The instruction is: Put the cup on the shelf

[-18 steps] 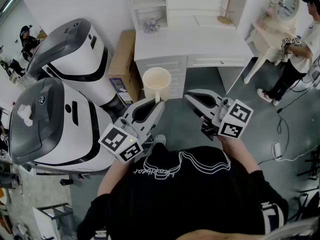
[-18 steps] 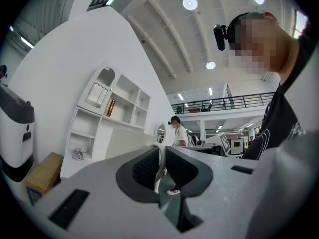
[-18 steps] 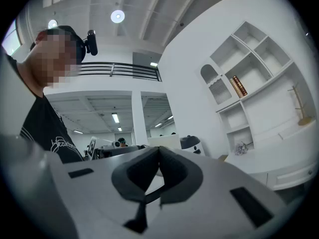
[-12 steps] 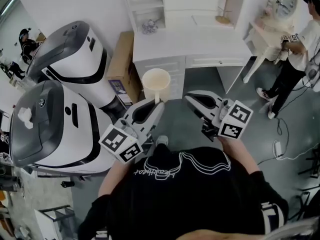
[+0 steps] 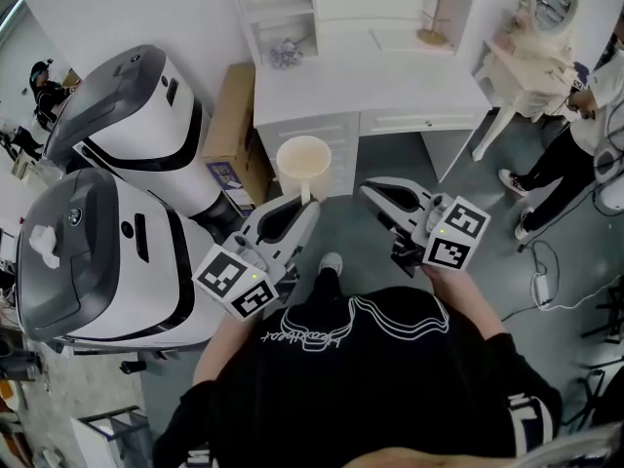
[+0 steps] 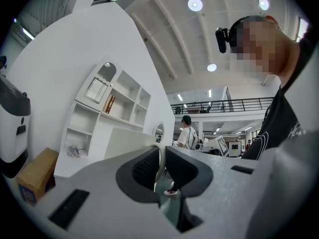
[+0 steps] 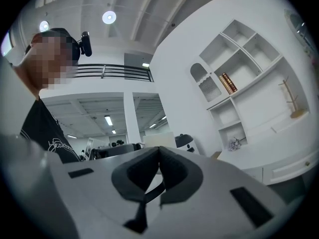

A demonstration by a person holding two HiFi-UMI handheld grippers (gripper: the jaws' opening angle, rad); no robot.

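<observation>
Cup (image 5: 304, 162), cream and open side up, hangs in the air over the grey floor (image 5: 390, 242), just in front of the white counter (image 5: 390, 81) and not on the shelf (image 5: 283, 13), which stands at the back of that counter. Its thin handle (image 6: 160, 164) runs down between the pads of the left tongs (image 5: 310, 203), which are clamped on it. The left gripper view shows both pads against the cream strip and the cup's body (image 6: 127, 142) rising just past the tips. The right tongs (image 5: 369, 189) are held level beside it, apart from the cup. Their tips meet with nothing between them in the right gripper view (image 7: 159, 148). Against the pictures from a moment ago, the cup and both tongs keep the same places in the head view, and the grip on the handle looks the same. The surroundings have shifted instead. The counter, the shelf, the brown box (image 5: 234, 115) and the two big white machines (image 5: 97, 252) have slid slightly to the left. The wearer's shoe (image 5: 331, 261), earlier close to the left gripper's marker cube, now shows farther up, nearer the middle between the two grippers. A bystander (image 5: 595, 115), who stood in fuller view beside the small white table (image 5: 531, 66), is now partly cut off by the right edge, legs stretched toward the counter.
</observation>
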